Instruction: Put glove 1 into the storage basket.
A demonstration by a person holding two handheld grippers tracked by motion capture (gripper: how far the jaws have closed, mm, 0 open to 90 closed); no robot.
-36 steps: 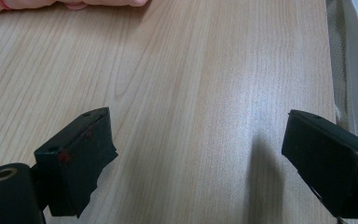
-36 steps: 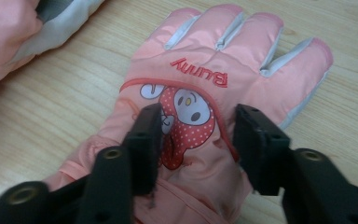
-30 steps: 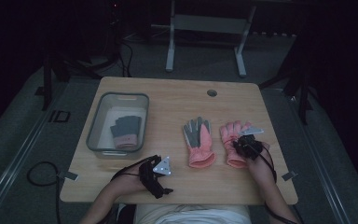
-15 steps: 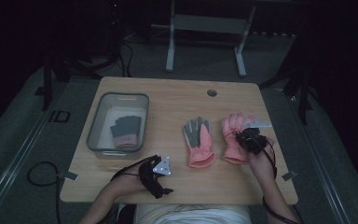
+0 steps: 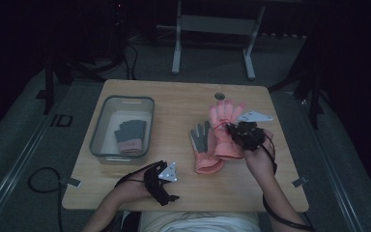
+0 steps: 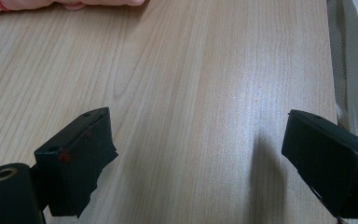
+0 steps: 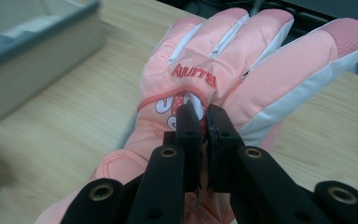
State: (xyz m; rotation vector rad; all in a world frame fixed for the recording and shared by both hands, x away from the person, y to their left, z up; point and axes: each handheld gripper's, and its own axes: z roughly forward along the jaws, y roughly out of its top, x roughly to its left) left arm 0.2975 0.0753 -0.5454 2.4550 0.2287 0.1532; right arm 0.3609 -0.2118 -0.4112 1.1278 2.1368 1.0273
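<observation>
Two pink gloves lie on the tabletop in the high view. The right tool (image 5: pixel 233 130) sits on the back of the right-hand glove (image 5: pixel 224 133), with the other glove (image 5: pixel 204 150), palm up and grey-faced, just to that tool's left. Farther left stands a clear bin (image 5: pixel 107 118) with a dark glove (image 5: pixel 130 136) inside. The left tool (image 5: pixel 162 186) rests near the tabletop's (image 5: pixel 174 104) front edge, well apart from both pink gloves.

From the left gripper view, the left tool (image 6: pixel 200 154) has its jaws wide apart over bare tabletop (image 6: pixel 191 70), nothing between them; a pink glove edge (image 6: pixel 65 3) shows far ahead.

From the right gripper view, the right tool (image 7: pixel 203 119) is pinched together on a fold of the pink glove's (image 7: pixel 200 56) back, just below the printed lettering. The glove's fingers point away from the tool, and the bin (image 7: pixel 32 51) lies ahead to the left.

To do this lift well, I judge the pinch should stay firm, since only a thin fold of slick fabric is caught. Raising slowly lets the cuff clear the tabletop without snagging the neighbouring glove, before carrying it toward the bin.
</observation>
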